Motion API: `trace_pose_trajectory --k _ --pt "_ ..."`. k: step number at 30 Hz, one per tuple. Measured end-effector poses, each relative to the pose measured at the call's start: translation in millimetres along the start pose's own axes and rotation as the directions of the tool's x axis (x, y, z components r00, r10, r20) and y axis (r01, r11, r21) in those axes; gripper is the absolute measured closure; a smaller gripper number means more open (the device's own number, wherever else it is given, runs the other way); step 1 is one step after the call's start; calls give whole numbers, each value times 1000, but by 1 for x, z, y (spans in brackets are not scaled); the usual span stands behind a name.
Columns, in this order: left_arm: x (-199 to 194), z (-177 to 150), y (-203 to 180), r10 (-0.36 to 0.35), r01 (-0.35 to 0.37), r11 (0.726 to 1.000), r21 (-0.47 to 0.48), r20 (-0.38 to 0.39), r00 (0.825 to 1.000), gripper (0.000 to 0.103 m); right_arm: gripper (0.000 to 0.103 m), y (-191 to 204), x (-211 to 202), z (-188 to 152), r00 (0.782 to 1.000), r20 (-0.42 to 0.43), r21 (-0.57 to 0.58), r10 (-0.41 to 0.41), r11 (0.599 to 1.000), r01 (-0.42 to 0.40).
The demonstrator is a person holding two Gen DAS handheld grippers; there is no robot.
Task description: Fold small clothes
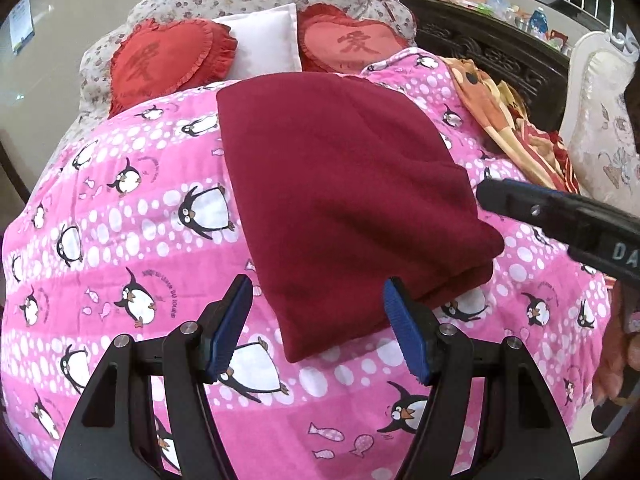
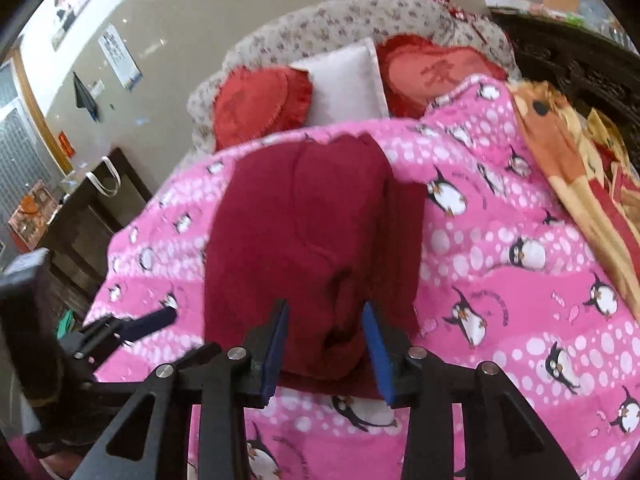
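Maroon garment (image 1: 344, 200), layered edge right-view only

Plenty of open pink penguin-print quilt (image 1: 120, 240) on the left side and the near side of the folded dark red fleece garment (image 1: 340, 200). Far end is blocked by two red heart-shaped cushions (image 1: 168, 56) and a white pillow (image 1: 268, 44), and a crumpled orange patterned blanket (image 1: 508, 120) crowds the right edge

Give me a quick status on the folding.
Left gripper open, empty. Right gripper open, straddling the near edge of the dark red garment. Garment folded on penguin quilt. Nothing in the way.
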State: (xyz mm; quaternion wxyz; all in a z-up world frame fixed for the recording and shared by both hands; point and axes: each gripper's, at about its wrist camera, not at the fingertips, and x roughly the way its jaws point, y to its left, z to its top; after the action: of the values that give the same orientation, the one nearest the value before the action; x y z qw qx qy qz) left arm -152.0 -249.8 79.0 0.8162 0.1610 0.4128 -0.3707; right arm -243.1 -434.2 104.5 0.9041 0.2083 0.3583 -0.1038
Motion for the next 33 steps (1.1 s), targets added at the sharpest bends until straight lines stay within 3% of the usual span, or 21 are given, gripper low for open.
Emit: trace_pose_trajectory --k 3,5,10,14,17,20,23,25,27,30,33 --pt "-1 2 1 3 -2 1000 -13 6 1000 35 64 8 -5 7 1000 24 -13 -9 1000 9" --pt "0 3 4 0 0 1000 -25 7 1000 35 55 8 -3 11 1000 29 -3 -4 1000 4" --pt "6 8 13 -24 23 997 -68 -7 1000 35 54 4 17 17 1000 11 21 -8 1000 8" --pt "13 16 23 -59 58 993 -107 -12 998 35 54 -9 53 9 994 -83 22 -73 997 75" --pt "19 23 34 -106 103 985 -138 -12 994 35 49 -20 55 2 998 -64 57 -27 998 31" --pt "30 32 46 -155 149 970 -192 -19 988 35 37 -31 50 7 999 -44 86 8 996 -5" --pt "37 38 58 -232 225 942 -248 1 973 32 27 -49 50 14 998 -28 146 61 988 -56" --pt "43 41 65 -275 270 920 -284 21 961 23 20 -57 54 19 996 -16 175 86 981 -82" --pt "53 43 71 -296 289 903 -317 28 955 23 15 -65 61 24 994 -5 212 111 971 -107" --pt "71 46 74 -323 306 893 -330 5 947 23 14 -77 76 31 991 -1 251 135 959 -130" --pt "84 49 74 -350 332 880 -341 8 937 15 14 -81 94 37 977 -3 272 211 941 -203"
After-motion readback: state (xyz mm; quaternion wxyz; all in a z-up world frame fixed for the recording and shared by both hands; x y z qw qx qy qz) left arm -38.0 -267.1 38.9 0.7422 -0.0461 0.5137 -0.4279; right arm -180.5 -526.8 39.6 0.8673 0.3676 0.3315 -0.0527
